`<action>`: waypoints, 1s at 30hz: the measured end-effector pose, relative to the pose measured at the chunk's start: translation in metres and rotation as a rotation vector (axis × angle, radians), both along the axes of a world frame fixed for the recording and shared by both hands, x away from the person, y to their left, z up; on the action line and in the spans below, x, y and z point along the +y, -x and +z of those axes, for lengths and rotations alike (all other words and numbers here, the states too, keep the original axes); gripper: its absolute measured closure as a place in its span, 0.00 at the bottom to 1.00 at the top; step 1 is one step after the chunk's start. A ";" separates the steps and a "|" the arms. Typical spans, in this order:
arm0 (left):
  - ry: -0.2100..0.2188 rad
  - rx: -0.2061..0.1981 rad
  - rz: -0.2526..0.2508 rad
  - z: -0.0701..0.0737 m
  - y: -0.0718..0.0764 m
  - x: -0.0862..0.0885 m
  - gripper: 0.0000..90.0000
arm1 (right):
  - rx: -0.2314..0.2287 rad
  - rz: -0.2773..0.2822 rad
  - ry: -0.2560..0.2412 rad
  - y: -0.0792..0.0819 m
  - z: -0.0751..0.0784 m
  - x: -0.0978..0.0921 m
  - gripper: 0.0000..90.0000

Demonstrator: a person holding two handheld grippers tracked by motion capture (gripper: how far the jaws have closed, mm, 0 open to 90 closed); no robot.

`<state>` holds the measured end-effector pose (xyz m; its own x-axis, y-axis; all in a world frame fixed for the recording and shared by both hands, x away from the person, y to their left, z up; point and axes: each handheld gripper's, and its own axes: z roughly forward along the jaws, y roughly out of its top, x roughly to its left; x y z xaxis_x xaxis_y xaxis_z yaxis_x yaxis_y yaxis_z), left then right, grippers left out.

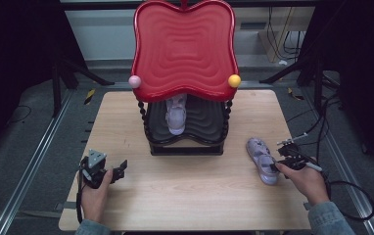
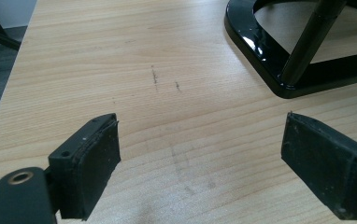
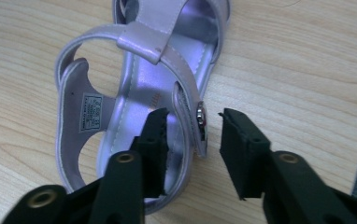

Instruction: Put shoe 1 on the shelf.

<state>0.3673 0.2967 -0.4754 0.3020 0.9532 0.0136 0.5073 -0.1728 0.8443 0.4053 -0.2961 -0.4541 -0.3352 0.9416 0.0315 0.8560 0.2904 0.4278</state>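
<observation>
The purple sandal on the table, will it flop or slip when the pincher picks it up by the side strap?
The sandal looks small and thin, so probably light. Its strap seems soft, so it may bend and let the sole dangle. The shiny surface could be a bit slippery between the right gripper jaws, which straddle the strap without closing yet.

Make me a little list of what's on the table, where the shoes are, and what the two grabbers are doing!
table: wooden table
rack: two-level rack, red top tray, black lower shelf
balls: pink ball and yellow ball at the red tray's front corners
shoe one: purple sandal on shelf
shoe two: purple sandal on table, at the right
left gripper: open, over bare wood near the rack's base
right gripper: open, jaws astride the sandal's side strap, one inside the shoe
</observation>
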 end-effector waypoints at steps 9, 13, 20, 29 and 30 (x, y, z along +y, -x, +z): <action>-0.004 0.004 0.007 -0.001 0.000 0.002 0.12 | -0.027 0.048 0.031 0.003 -0.002 -0.001 0.92; -0.008 0.003 0.010 -0.001 0.000 0.002 0.12 | -0.053 0.097 0.034 0.018 0.006 0.003 0.92; -0.018 0.002 0.013 -0.001 0.000 0.002 0.12 | -0.088 0.217 0.031 0.049 0.018 0.024 0.92; -0.018 0.013 0.009 -0.004 0.000 0.001 0.12 | -0.125 0.381 -0.008 0.058 0.026 0.072 0.92; -0.020 0.015 0.007 -0.004 -0.001 0.001 0.12 | -0.125 0.397 -0.012 0.057 0.025 0.079 0.92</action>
